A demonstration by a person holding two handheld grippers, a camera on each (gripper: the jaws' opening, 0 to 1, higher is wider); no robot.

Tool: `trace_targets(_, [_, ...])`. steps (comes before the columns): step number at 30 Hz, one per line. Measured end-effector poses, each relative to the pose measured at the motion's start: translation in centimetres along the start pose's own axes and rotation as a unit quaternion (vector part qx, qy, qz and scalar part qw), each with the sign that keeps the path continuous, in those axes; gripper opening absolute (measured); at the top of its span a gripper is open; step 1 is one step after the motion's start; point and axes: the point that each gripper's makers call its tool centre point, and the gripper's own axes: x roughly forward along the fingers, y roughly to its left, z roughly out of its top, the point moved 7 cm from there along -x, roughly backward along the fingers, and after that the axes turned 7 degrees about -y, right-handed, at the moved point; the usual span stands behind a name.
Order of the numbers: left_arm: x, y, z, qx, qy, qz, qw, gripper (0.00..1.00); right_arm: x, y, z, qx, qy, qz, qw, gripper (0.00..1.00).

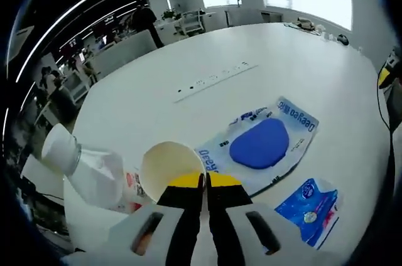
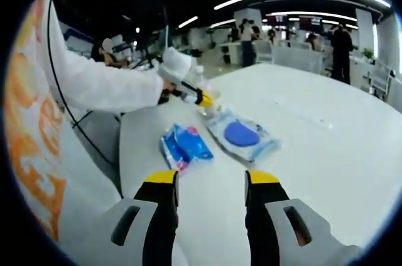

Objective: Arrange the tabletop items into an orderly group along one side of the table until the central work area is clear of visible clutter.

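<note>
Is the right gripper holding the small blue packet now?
No, the right gripper is open with nothing between its jaws, and the small blue packet lies on the table ahead.

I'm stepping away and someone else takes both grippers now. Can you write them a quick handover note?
Left gripper: shut on the rim of the paper cup, next to the plastic bottle.
Right gripper: open, holding nothing, above the table.
Wipes pack with blue lid and small blue packet lie flat, apart.
Done: nothing grouped yet, judging by the spread.
Left: set the cup down at one side, move both packs beside it.
</note>
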Motion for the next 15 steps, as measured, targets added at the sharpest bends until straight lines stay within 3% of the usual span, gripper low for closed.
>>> trace_targets(4, [-0.1, 0.0, 0.0, -0.003, 0.011, 0.001, 0.9999, 0.02, 0.2, 0.1, 0.0, 0.002, 0.003, 0.0, 1.0, 0.4])
trace_targets(15, [-2.1, 1.5, -0.1, -0.036, 0.004, 0.049, 0.9981, 0.27, 0.3, 0.3, -0.1, 0.0, 0.003, 0.005, 1.0, 0.4])
